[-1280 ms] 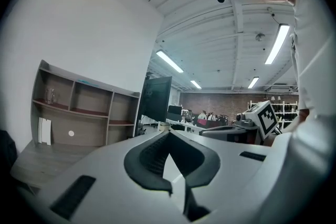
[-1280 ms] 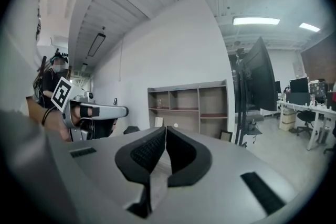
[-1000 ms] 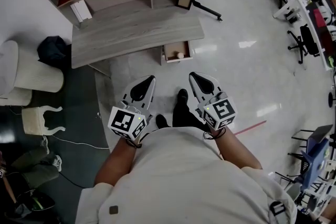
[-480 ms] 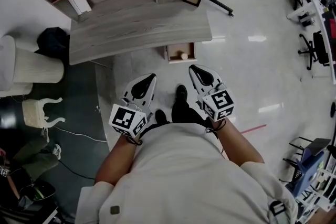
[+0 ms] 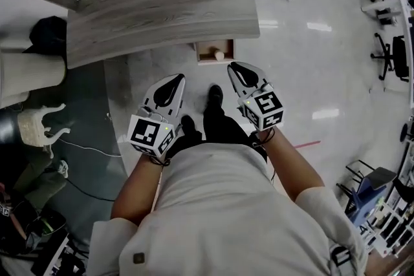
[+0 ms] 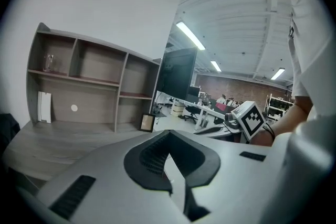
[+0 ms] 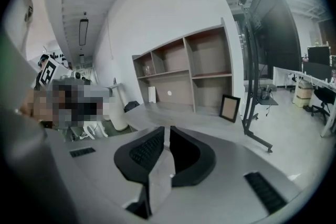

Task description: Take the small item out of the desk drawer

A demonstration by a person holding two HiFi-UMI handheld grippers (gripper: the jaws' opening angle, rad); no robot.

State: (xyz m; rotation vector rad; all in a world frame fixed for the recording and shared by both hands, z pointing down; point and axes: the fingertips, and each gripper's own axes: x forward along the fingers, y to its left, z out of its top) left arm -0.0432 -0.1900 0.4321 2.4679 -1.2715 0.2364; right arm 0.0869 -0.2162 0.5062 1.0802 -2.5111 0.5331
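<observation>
Judging from the layout, the approach is the step in hand: the small pale round item (image 5: 220, 56) lies untouched in the open drawer (image 5: 207, 50) under the counter's (image 5: 162, 19) front edge. Both forearms reach forward, holding the left tool (image 5: 173, 81) and right tool (image 5: 236, 69) short of the drawer, each with jaws closed on nothing. Next, one tool must open, dip into the drawer and close round the item.

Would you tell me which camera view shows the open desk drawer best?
The head view: the drawer stands open under the desk edge, a small pale item inside. Both gripper views show only the desk's top and shelves.
</observation>
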